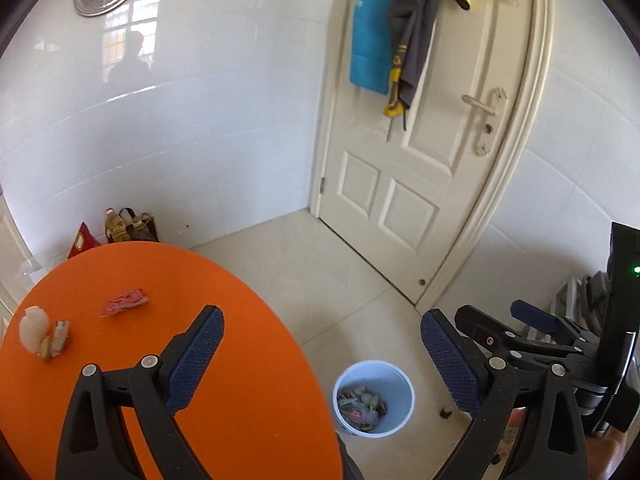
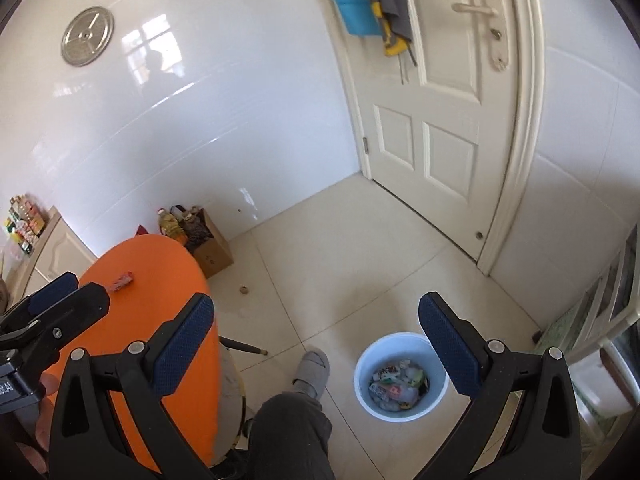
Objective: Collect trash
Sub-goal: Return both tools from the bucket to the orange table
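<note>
A round orange table [image 1: 224,360] holds a crumpled red wrapper [image 1: 125,301] and a white and yellowish scrap pile [image 1: 42,332] at its left. A white bin [image 1: 374,398] with several wrappers inside stands on the floor to the table's right. My left gripper [image 1: 320,348] is open and empty, above the table's right edge and the bin. In the right wrist view my right gripper [image 2: 316,336] is open and empty above the floor, with the bin [image 2: 400,376] below its right finger. The red wrapper [image 2: 122,280] and table [image 2: 160,280] show at left.
A closed cream door [image 1: 424,152] with hanging clothes is ahead. A cardboard box [image 2: 210,248], an oil bottle [image 1: 114,226] and bags stand in the corner behind the table. The person's leg and slipper [image 2: 314,368] are beside the bin. A cabinet [image 2: 56,252] stands far left.
</note>
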A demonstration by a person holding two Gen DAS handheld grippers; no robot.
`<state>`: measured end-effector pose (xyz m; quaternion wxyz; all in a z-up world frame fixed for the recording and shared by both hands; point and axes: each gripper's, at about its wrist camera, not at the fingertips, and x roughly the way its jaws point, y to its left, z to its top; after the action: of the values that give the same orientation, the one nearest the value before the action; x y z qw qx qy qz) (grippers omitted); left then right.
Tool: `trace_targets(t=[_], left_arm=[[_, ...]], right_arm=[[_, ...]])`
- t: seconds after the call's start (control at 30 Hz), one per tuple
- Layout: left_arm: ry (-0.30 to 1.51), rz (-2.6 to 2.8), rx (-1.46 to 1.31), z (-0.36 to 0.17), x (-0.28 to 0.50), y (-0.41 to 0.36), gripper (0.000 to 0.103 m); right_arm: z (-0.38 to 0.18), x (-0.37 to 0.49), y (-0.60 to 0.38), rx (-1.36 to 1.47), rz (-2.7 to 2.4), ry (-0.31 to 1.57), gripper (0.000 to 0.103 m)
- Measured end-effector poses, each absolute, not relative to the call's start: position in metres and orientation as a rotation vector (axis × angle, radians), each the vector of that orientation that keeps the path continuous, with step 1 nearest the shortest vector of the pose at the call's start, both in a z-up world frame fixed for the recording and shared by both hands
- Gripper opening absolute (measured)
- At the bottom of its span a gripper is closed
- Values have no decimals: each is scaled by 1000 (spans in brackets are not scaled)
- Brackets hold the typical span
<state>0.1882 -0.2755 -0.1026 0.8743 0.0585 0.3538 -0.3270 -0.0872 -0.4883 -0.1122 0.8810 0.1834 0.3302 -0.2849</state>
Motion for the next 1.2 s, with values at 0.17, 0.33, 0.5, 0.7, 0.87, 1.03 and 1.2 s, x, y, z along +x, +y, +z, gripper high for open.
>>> trace_targets(t=[0.17,0.33,0.5,0.7,0.87,1.03,1.2], left_arm=[[679,-610,55,-78,165,-211,98],[627,-514,-3,-62,140,-149,99],[571,-412,-33,-52,108,-103,101],[523,-294,-88,-57,62,-58,102],[524,-231,-111,-69,24,-20,102],[535,-213,-126,-79,1,19,102],[572,-208,-154,-87,5,53,102]], right_arm=[[-85,-64,-447,316,-520,653,103],[-62,-42,-402,267,-436,612,103],[-50,-19,-356,209,-343,592,103],[-43,2,-299,140,-242,576,103],[-45,12,-260,103,-192,569,103],[-55,30,-230,84,-170,589,103],[-68,58,-204,48,-156,630,103]])
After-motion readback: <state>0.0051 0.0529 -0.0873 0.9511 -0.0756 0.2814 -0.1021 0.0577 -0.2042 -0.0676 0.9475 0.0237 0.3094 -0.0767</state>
